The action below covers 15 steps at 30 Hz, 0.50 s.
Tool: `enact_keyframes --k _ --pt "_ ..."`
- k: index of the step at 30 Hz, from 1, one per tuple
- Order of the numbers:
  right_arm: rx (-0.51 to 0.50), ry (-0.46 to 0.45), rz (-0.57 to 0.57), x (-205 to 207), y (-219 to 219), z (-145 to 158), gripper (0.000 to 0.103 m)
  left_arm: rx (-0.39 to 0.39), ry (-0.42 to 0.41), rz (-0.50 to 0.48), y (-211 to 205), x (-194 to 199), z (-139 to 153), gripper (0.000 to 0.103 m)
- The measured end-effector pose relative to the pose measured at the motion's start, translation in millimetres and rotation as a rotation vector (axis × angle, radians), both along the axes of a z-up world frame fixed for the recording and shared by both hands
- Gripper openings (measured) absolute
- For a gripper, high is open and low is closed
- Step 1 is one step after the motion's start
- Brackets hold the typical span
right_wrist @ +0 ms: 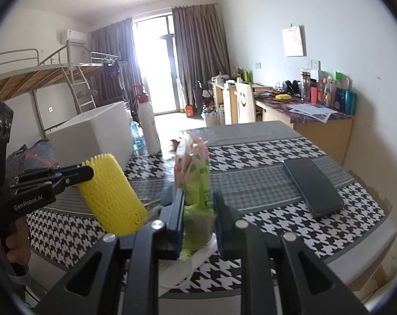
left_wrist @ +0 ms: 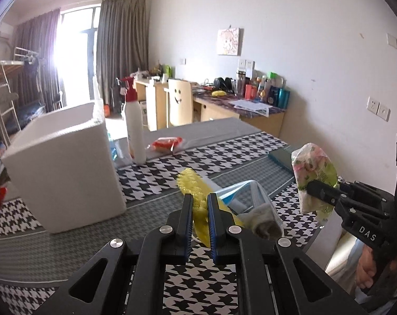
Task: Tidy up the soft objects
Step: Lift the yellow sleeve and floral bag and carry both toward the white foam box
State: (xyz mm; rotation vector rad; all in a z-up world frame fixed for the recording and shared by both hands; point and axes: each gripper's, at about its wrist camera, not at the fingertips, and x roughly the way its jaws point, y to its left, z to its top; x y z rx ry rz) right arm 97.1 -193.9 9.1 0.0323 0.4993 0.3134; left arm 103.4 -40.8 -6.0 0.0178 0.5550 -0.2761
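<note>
Left wrist view: left gripper [left_wrist: 200, 210] fingers pinch the yellow foam net sleeve [left_wrist: 191, 183] above the worktop [left_wrist: 224, 141]; a thin grip, so it could slip short of the white foam box [left_wrist: 64, 162], whose inside is hidden. Right wrist view: right gripper [right_wrist: 198, 210] fingers clamp the floral tissue pack [right_wrist: 194, 173], lifted; its crinkly wrap could slide, and its lower end is hidden.

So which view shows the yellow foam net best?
The right wrist view: the yellow foam net appears nearly whole from the side, lifted clear in the left claw. The left wrist view shows only a strip of it between that claw's fingers.
</note>
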Motion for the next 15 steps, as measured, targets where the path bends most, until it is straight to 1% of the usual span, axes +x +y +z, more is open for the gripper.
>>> enact_keyframes --k 5,15 --pt "-0.002 -0.018 0.022 -5 10 8 0.024 0.020 -0.030 0.036 5 -8 7 0.012" --pt "-0.007 -0.037 0.078 6 29 21 0.024 0.008 -0.052 0.085 25 -11 20 0.012"
